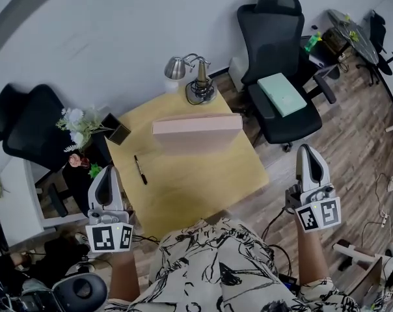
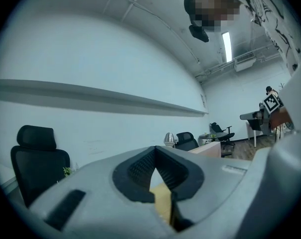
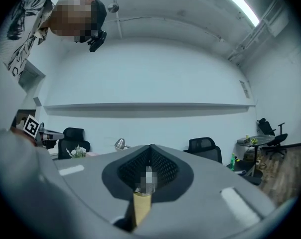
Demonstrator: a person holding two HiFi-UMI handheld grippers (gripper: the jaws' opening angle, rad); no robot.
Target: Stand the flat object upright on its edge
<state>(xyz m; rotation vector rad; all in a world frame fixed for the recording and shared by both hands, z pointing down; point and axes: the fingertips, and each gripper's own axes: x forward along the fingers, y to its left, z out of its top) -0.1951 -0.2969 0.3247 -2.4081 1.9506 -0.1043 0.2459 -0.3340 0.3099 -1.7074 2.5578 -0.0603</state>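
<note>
The flat pink box [image 1: 196, 132] stands upright on its long edge near the middle of the light wooden table [image 1: 203, 181]; its top corner shows in the left gripper view [image 2: 209, 149]. My left gripper [image 1: 107, 173] hovers off the table's front-left corner, jaws shut and empty [image 2: 155, 152]. My right gripper [image 1: 308, 152] is off the table's right side over the floor, also shut with nothing in it [image 3: 150, 151]. Neither gripper touches the box.
A black pen [image 1: 140, 169] lies on the table's left part. A desk lamp [image 1: 195, 78] stands at the back edge, a dark holder [image 1: 118, 130] and flowers [image 1: 77, 127] at the left. A black chair [image 1: 281, 70] bearing a green book [image 1: 282, 93] stands at the right.
</note>
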